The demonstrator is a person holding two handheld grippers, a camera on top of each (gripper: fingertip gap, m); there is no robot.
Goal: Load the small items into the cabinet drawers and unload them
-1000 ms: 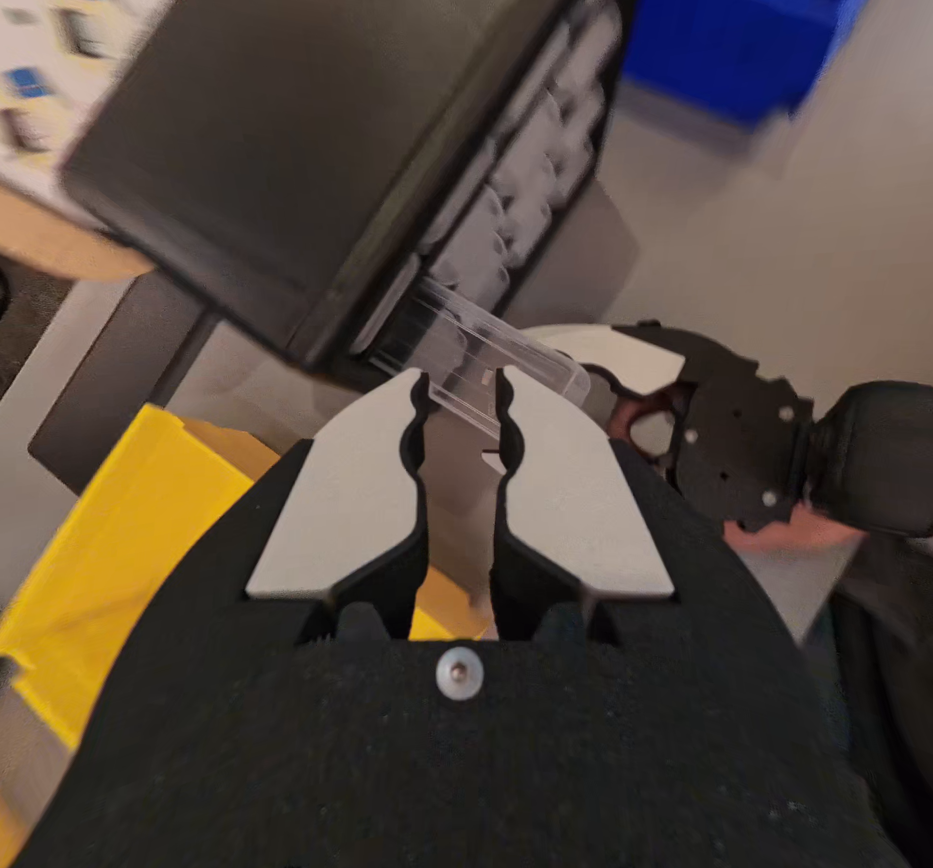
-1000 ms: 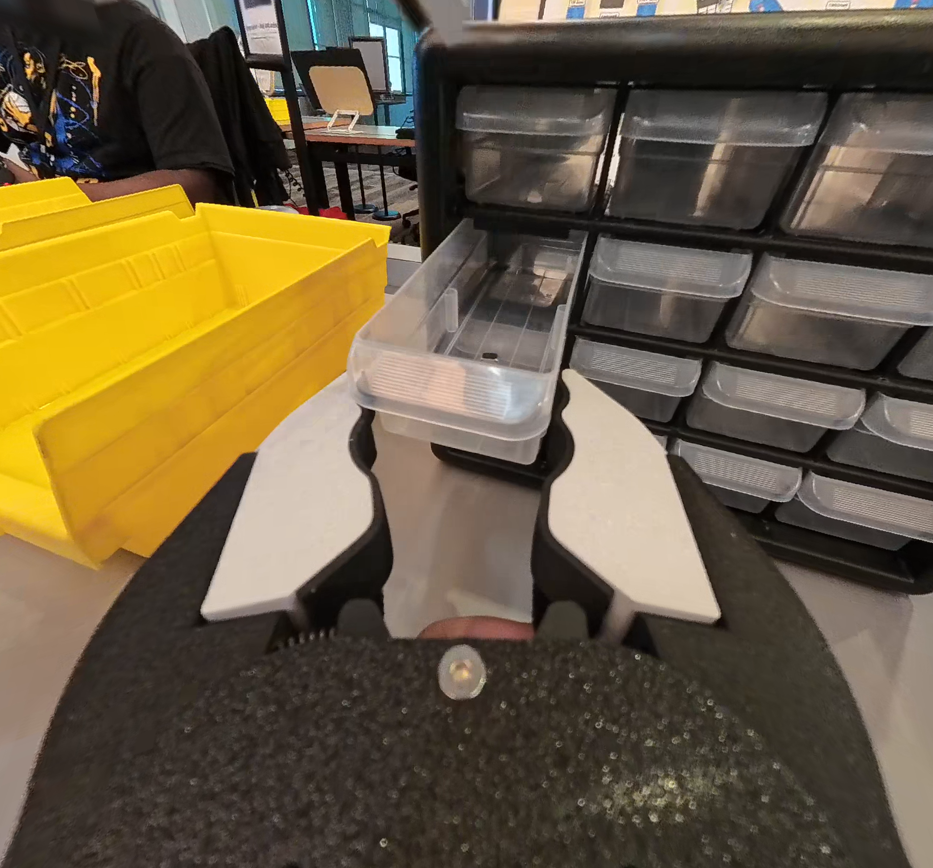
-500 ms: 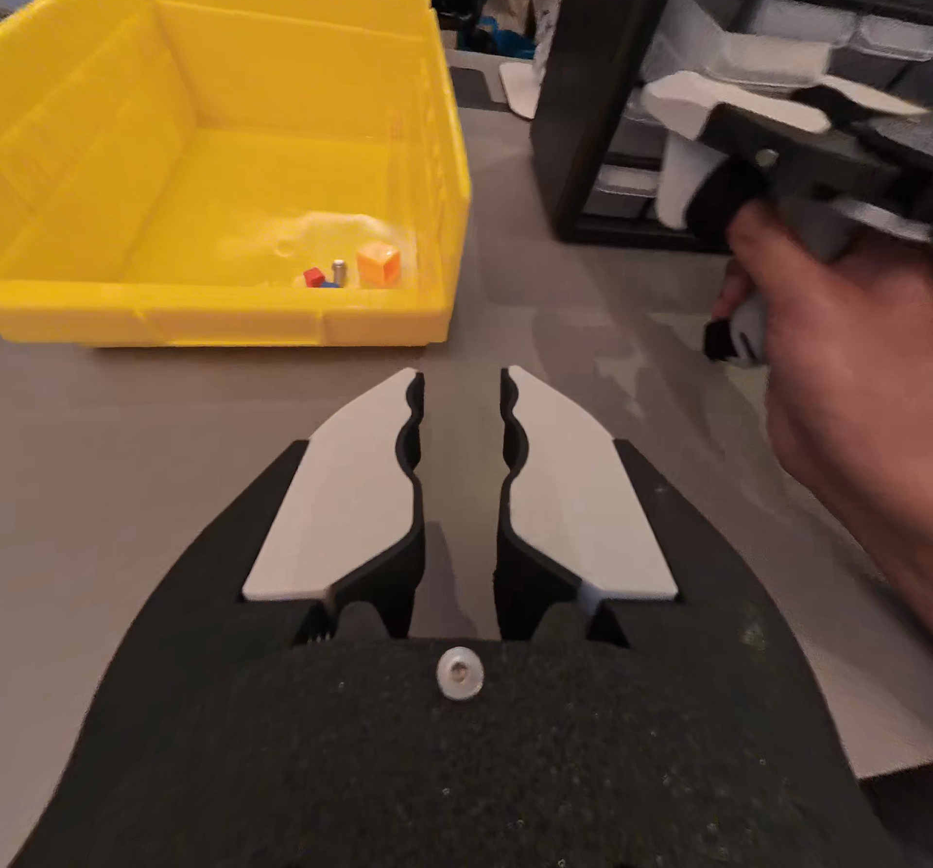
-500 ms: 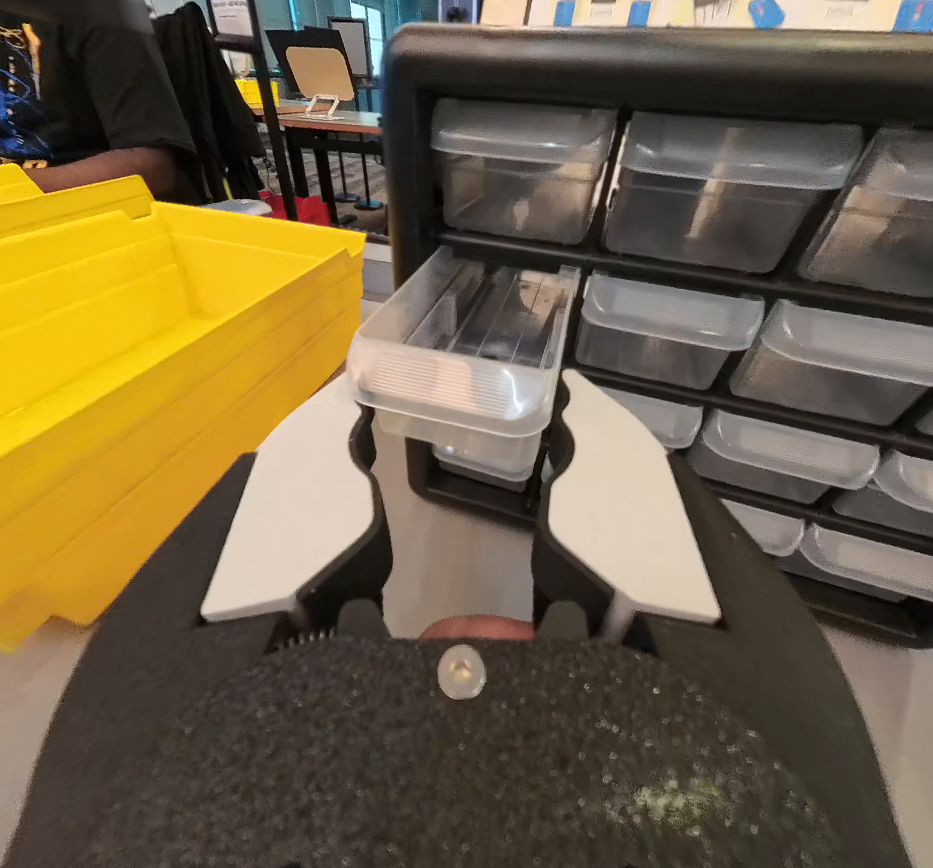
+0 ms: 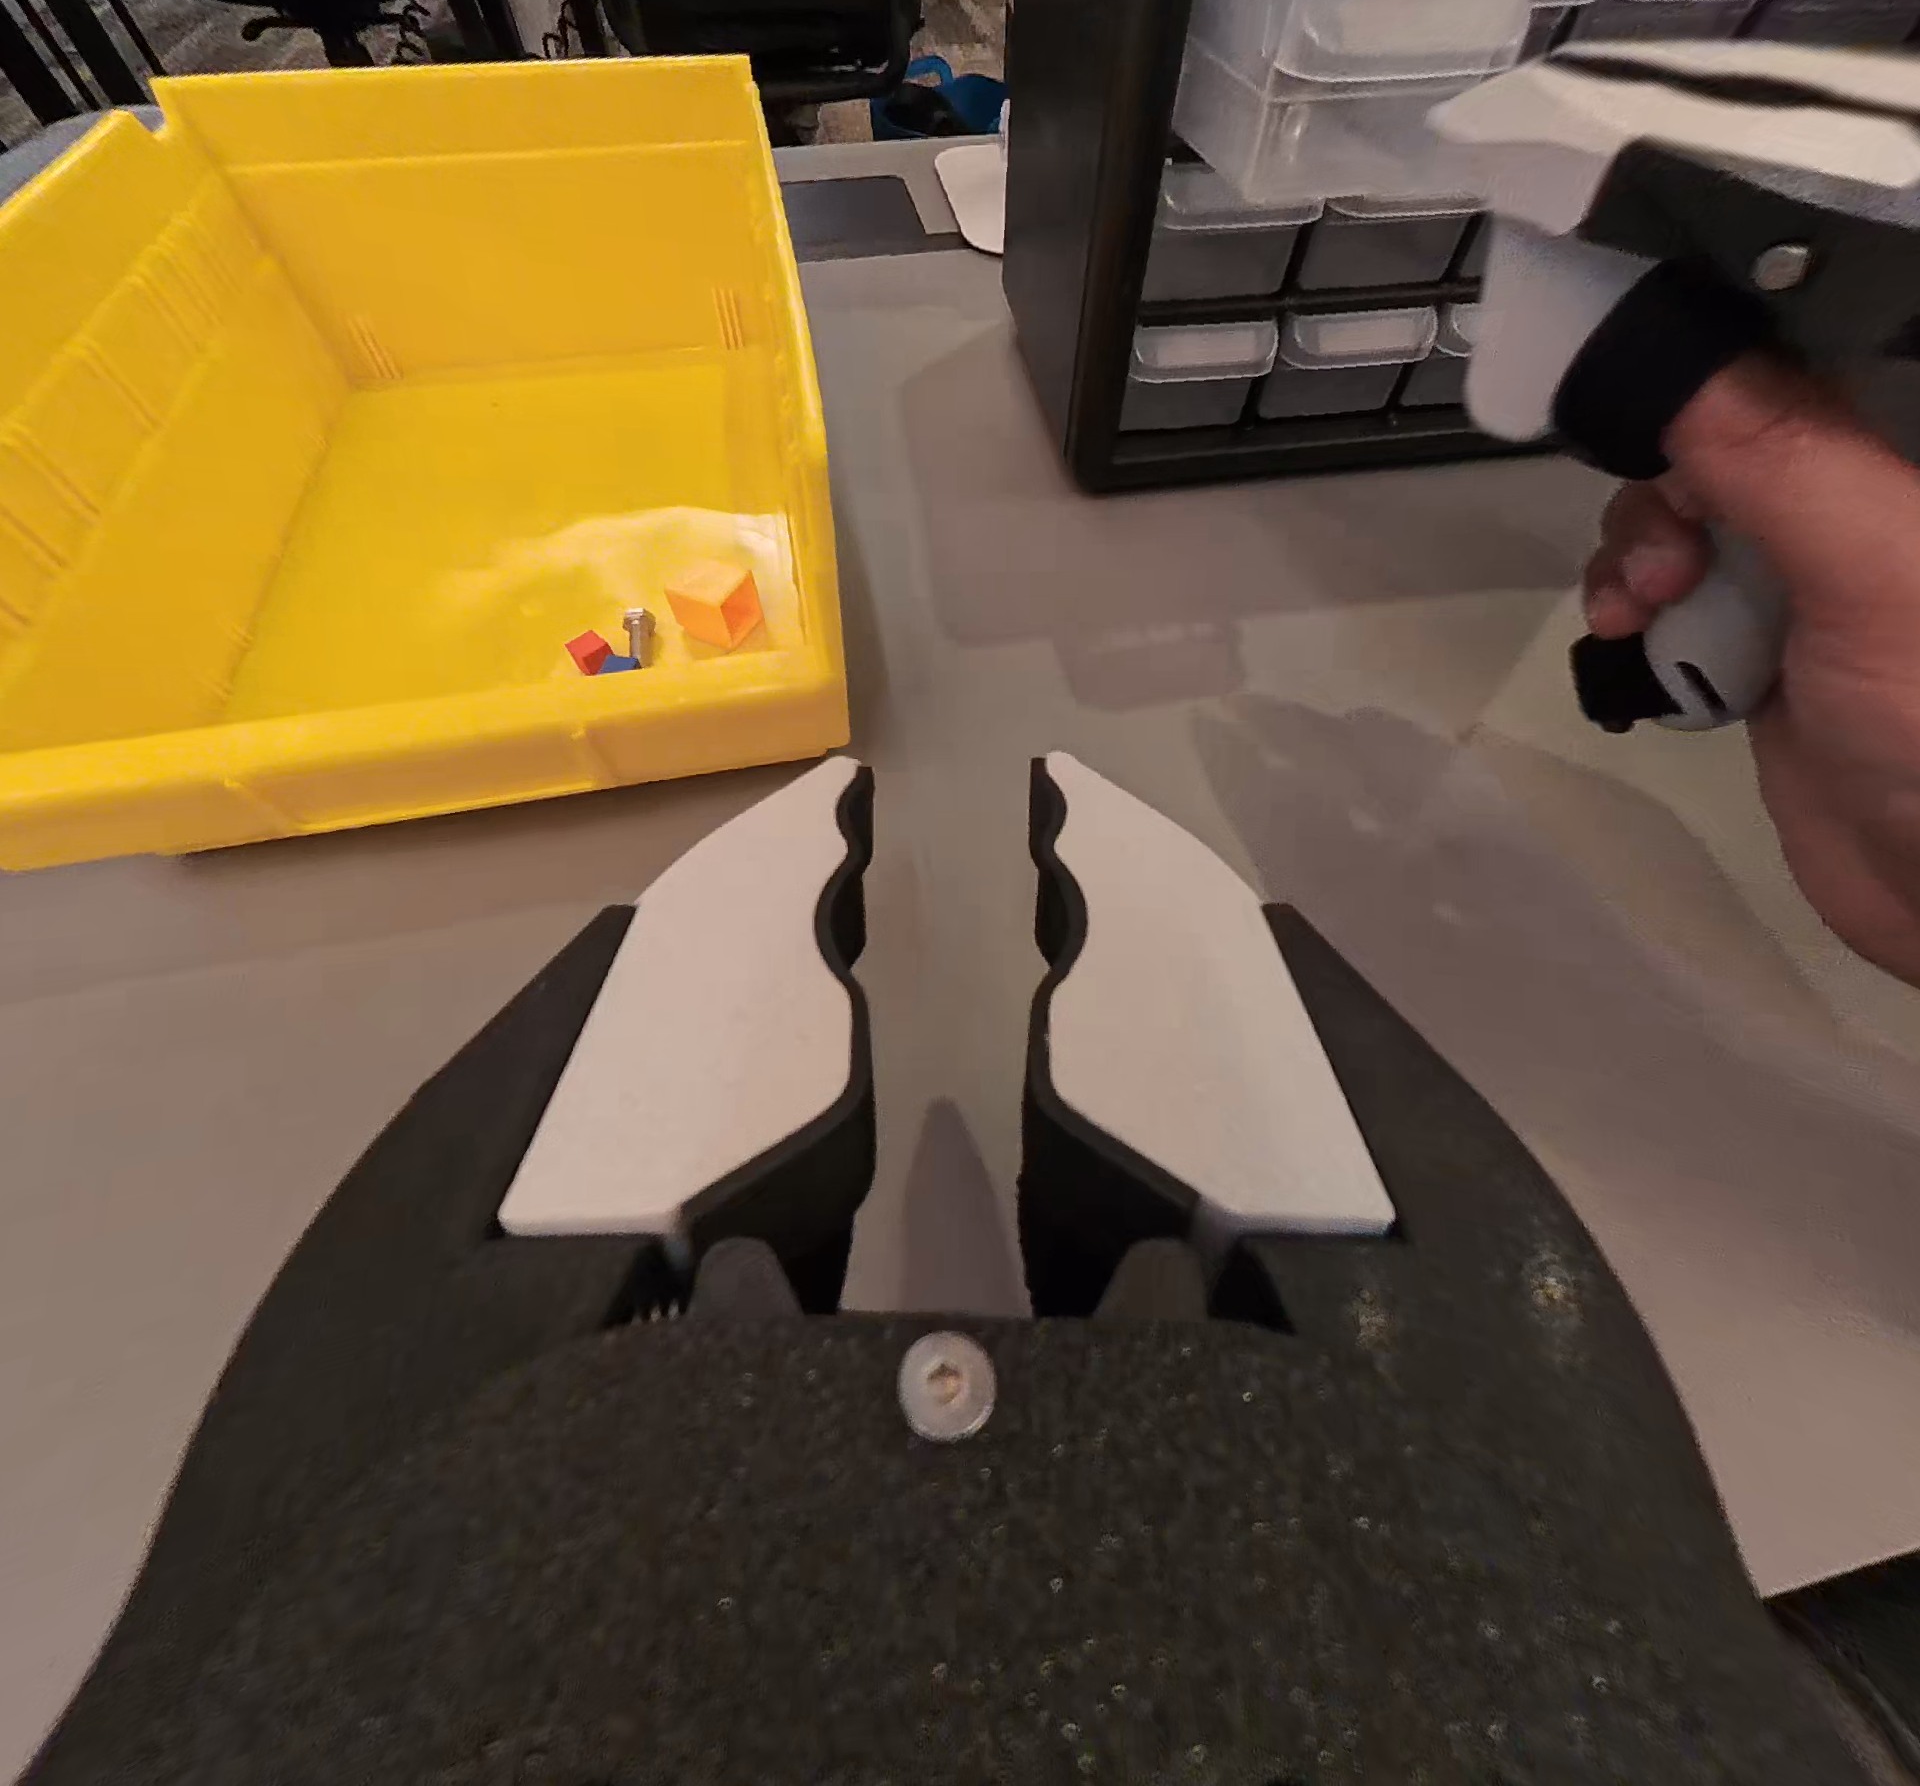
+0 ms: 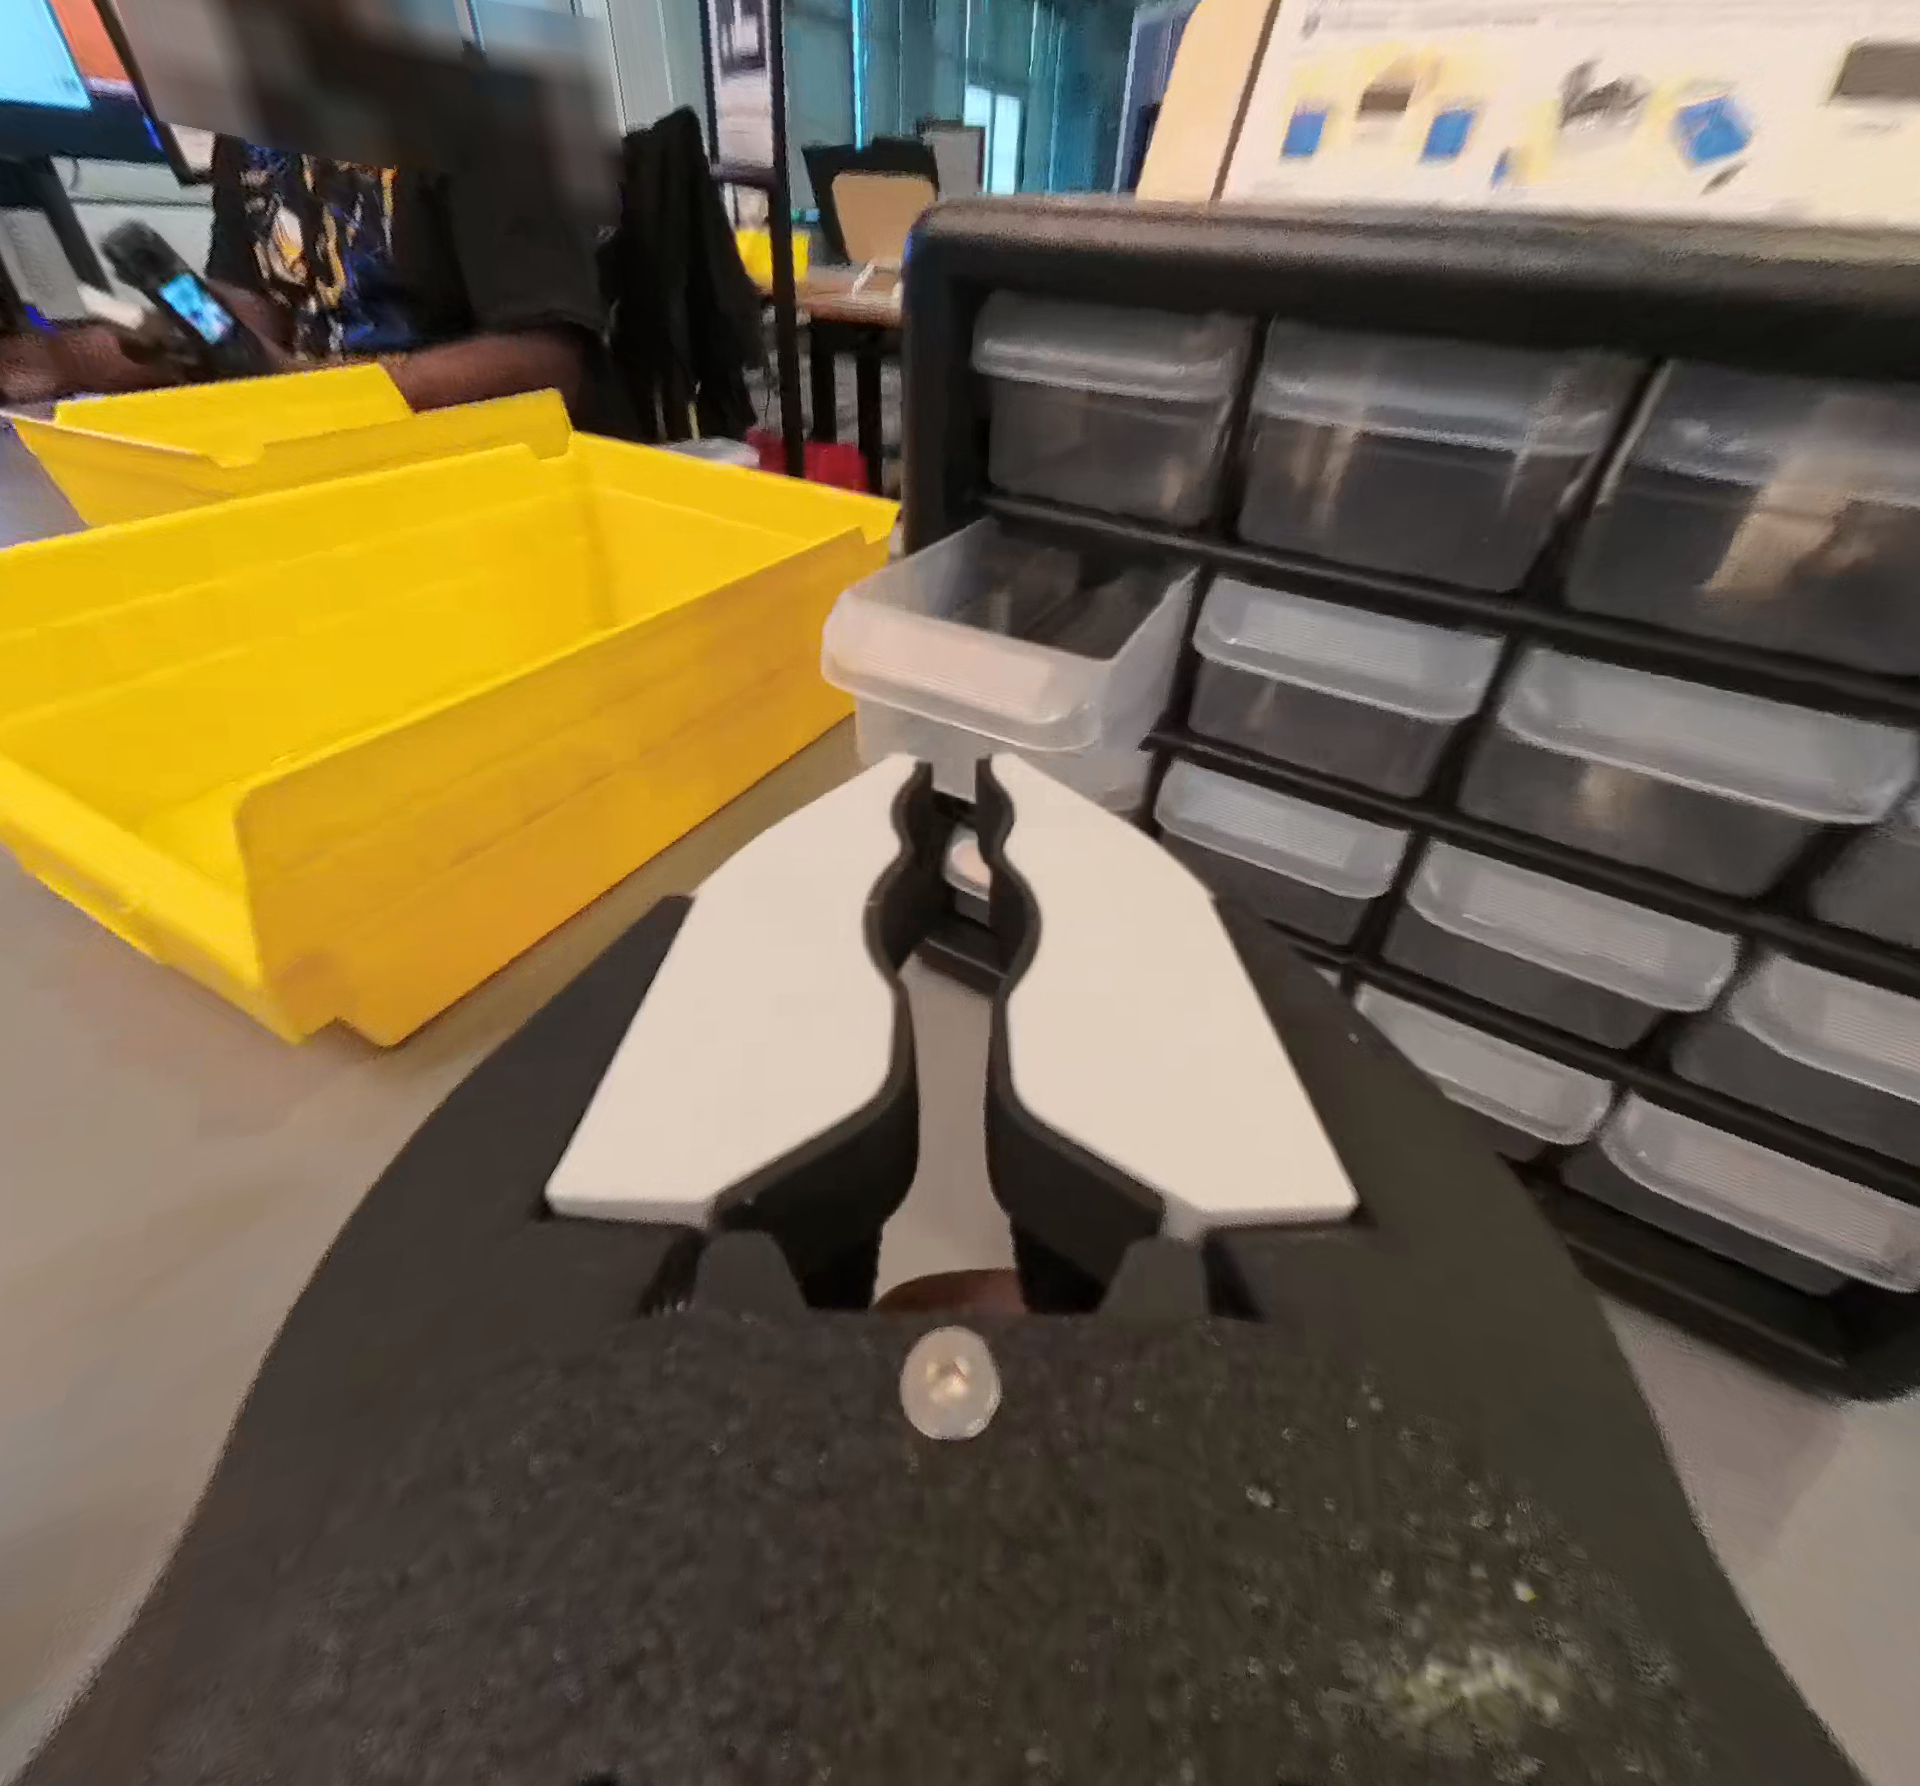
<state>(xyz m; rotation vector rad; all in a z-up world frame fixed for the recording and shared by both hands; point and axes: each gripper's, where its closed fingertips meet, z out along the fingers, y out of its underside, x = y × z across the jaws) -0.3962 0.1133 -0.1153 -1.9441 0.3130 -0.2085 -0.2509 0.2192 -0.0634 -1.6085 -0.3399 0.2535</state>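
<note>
The black cabinet (image 6: 1455, 250) of clear drawers stands on the grey table; it also shows in the left wrist view (image 5: 1081, 178). Its left second-row drawer (image 6: 997, 635) is pulled partly out and looks empty. My right gripper (image 6: 951, 791) sits just below and in front of that drawer's lip, its jaws nearly together with nothing between them. My left gripper (image 5: 948, 780) is open and empty, low over the table. The yellow bin (image 5: 416, 780) holds an orange cube (image 5: 715, 602), a red cube (image 5: 587, 650), a blue piece (image 5: 618, 664) and a bolt (image 5: 636, 633).
A hand (image 5: 1818, 697) holds the right gripper (image 5: 1662, 209) at the right of the left wrist view. A second yellow bin (image 6: 239, 427) stands behind the first. A seated person (image 6: 416, 302) is beyond the table. Bare table lies between bin and cabinet. Spacing between my two grippers at the tips: around 20 centimetres. My right tips are roughly 11 centimetres from the black cabinet (image 6: 1455, 250).
The left gripper left the cabinet top and came down low over the table beside the bin. The right gripper's jaws closed from wide around the drawer front, and it drew back from the drawer.
</note>
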